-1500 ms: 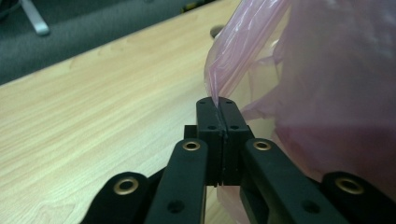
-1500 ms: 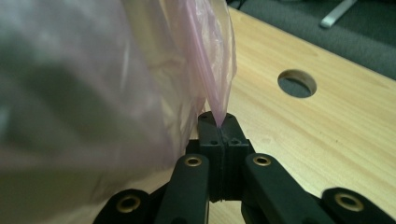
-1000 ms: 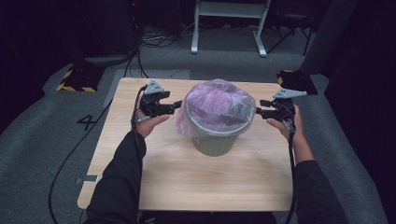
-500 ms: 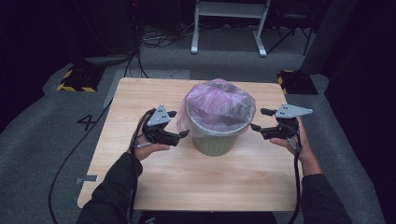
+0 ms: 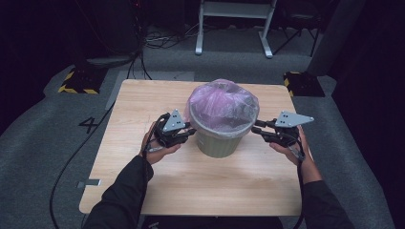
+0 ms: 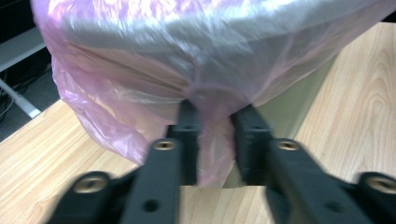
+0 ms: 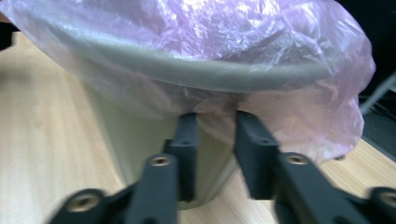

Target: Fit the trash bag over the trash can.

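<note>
Pink plastic bag (image 5: 222, 102) drapes over the rim of a green bin (image 5: 219, 142) standing on the wooden table (image 5: 143, 100) between both claws. Left claw (image 5: 191, 132) has just been closing and pinches the bag's hanging skirt; right claw (image 5: 254, 128) likewise pinches it on the opposite side.

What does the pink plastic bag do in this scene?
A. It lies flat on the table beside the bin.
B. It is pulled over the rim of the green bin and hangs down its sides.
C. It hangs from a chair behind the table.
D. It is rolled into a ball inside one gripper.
B: the pink plastic bag covers the mouth of the green bin, and its edge hangs below the rim.
</note>
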A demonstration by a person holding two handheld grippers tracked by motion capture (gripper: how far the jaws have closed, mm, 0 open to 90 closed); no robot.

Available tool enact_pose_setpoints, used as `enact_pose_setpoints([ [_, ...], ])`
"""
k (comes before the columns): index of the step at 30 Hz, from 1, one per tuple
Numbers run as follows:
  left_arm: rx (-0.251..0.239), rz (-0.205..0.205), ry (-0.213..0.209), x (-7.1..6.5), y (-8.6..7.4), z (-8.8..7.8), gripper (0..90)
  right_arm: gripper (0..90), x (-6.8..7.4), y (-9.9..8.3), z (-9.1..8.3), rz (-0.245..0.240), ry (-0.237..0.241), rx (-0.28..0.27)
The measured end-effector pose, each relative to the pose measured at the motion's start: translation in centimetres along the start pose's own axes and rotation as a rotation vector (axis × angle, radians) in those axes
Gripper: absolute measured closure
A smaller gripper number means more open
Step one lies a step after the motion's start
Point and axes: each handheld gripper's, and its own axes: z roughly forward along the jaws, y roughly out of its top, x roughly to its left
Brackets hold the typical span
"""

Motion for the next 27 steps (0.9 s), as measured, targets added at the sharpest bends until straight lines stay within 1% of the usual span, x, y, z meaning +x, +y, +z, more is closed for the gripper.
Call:
enact_pose_setpoints([
  [2,-0.002,0.000,-0.001,0.0,-0.1,0.0,85.6,83.7,0.2,0.1,0.0,-0.014,0.002,0.004],
  [3,-0.006,0.000,-0.002,0.0,-0.2,0.0,88.1,88.2,0.2,0.1,-0.1,-0.020,0.011,0.002],
  [4,-0.003,0.003,-0.006,0.0,-0.2,0.0,89.0,90.0,0.3,0.1,-0.2,-0.021,0.015,0.003],
  [6,0.003,0.006,-0.013,-0.1,-0.4,0.1,89.6,90.0,0.4,0.2,-0.4,-0.028,0.027,0.002],
  [8,0.017,0.018,-0.025,-0.3,-0.6,0.3,89.7,90.0,0.6,0.2,-0.6,-0.038,0.021,0.010],
  [9,0.024,0.024,-0.028,-0.4,-0.7,0.3,89.7,90.0,0.8,0.1,-0.7,-0.043,0.025,0.017],
  [10,0.030,0.030,-0.030,-0.5,-0.8,0.4,89.7,90.0,0.9,0.0,-0.8,-0.046,0.031,0.024],
  [12,0.040,0.035,-0.042,-0.8,-1.1,0.6,89.8,90.0,1.3,-0.4,-0.7,-0.061,0.033,0.060],
  [16,0.069,0.042,-0.052,-1.3,-1.8,1.1,89.8,90.0,1.8,-1.3,-0.7,-0.071,0.048,0.090],
  [20,0.099,0.039,-0.059,-1.5,-2.6,1.6,89.8,90.0,1.6,-2.0,-0.2,-0.044,0.067,0.141],
  [21,0.112,0.044,-0.061,-1.5,-2.8,1.7,89.8,90.0,1.6,-2.1,0.0,-0.041,0.071,0.162],
  [22,0.111,0.038,-0.061,-1.6,-3.0,1.9,89.8,90.0,1.5,-2.2,0.2,-0.035,0.076,0.182],
  [24,0.129,0.040,-0.063,-1.7,-3.5,2.2,89.8,90.0,1.3,-2.5,0.7,-0.023,0.091,0.225],
  [27,0.158,0.040,-0.066,-1.7,-4.1,2.9,89.7,90.0,0.8,-3.2,1.6,0.002,0.111,0.280],
])
